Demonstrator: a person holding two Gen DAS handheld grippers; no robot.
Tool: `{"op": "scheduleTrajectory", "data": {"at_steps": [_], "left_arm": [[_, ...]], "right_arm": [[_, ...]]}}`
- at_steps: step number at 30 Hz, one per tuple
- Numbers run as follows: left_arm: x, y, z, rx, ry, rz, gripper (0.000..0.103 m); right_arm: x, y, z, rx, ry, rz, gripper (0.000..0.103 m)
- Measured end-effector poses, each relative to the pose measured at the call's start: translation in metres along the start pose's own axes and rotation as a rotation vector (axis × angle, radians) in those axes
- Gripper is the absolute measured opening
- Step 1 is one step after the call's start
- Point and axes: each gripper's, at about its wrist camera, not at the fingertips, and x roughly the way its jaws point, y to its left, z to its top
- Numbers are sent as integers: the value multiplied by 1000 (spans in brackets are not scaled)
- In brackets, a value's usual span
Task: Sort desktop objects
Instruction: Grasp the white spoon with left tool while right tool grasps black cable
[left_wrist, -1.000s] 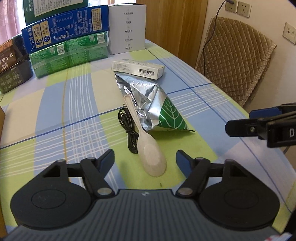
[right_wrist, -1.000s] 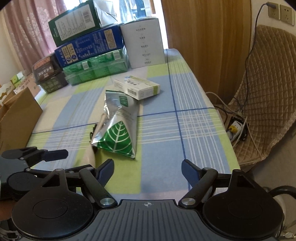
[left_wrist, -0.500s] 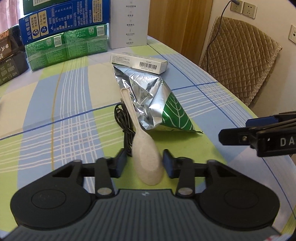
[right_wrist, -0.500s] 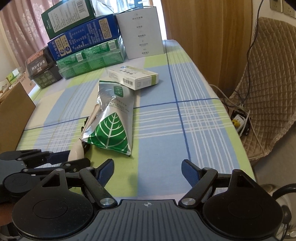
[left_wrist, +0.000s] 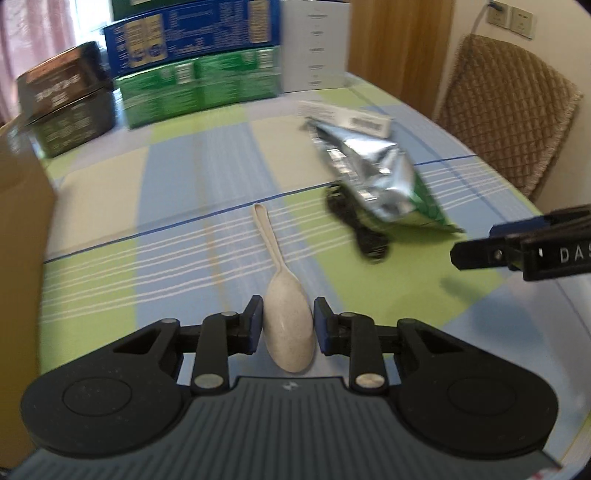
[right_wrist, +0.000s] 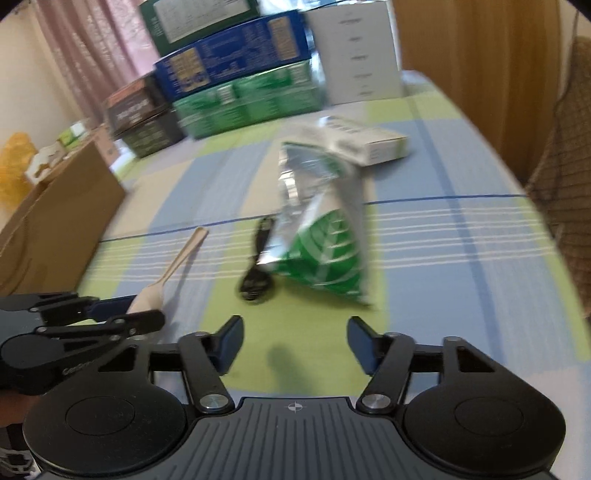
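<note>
A pale speckled spoon (left_wrist: 271, 240) has its bowl between the pads of my left gripper (left_wrist: 288, 325), whose jaws are closing and press on both sides of the bowl. Its handle points away over the checked tablecloth (left_wrist: 184, 192). In the right wrist view the spoon (right_wrist: 181, 258) sticks out of the left gripper (right_wrist: 110, 314) at the lower left. My right gripper (right_wrist: 295, 343) hovers over bare cloth just short of a silver and green foil bag (right_wrist: 321, 229). Its jaws are closing with nothing between them. A black coiled cable (right_wrist: 255, 284) lies partly under the bag.
A small white carton (right_wrist: 369, 144) lies behind the bag. Stacked green, blue, black and white boxes (left_wrist: 195, 81) line the far edge. An open cardboard box (left_wrist: 18, 221) stands at the left edge, and a quilted chair (left_wrist: 509, 110) at the right.
My left gripper shut on the spoon's bowl and carried it left, away from the bag and cable. My right gripper's jaws narrowed, and it moved in lower toward the bag.
</note>
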Motion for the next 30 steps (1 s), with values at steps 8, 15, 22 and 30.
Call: {"op": "scheduleTrajectory", "data": {"at_steps": [8, 15, 22, 30], "left_arm": [[-1, 29, -8, -92, -3, 10, 42], [-5, 32, -14, -89, -14, 12, 44], [-4, 32, -15, -69, -11, 2, 44], [2, 19, -16, -10, -10, 13, 42]], "right_arm": [[40, 29, 9, -92, -29, -36, 52], [60, 43, 11, -167, -80, -115, 37], [44, 44, -3, -170, -38, -103, 21], [1, 49, -48, -162, -25, -114, 21]]}}
